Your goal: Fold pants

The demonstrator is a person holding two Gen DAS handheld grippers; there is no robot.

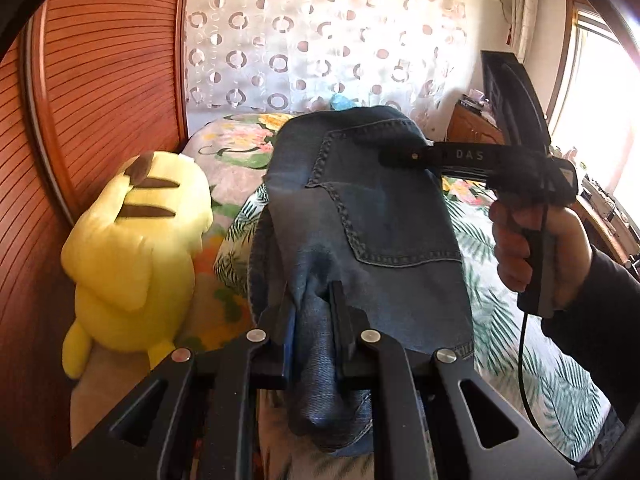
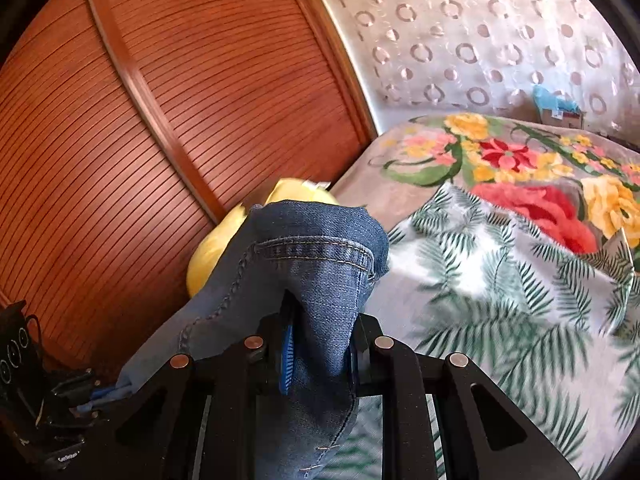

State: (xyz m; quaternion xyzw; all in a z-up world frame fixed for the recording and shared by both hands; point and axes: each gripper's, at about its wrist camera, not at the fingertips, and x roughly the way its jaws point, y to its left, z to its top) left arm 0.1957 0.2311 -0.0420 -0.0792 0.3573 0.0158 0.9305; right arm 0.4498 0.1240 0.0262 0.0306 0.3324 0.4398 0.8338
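Two tools in our hands | left tool (image 1: 312, 312) clamped on jeans (image 1: 360, 208) | right tool (image 2: 320, 344) clamped on a hemmed fold | jeans held up above bed (image 2: 500, 280) | yellow plush (image 1: 136, 248) beside wooden wardrobe (image 1: 100, 80)

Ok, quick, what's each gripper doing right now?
Left gripper: shut on the jeans, lifted over the bed.
Right gripper: shut on the jeans too.

Window (image 1: 600, 92) glare — fisheye-warped, blurred edges
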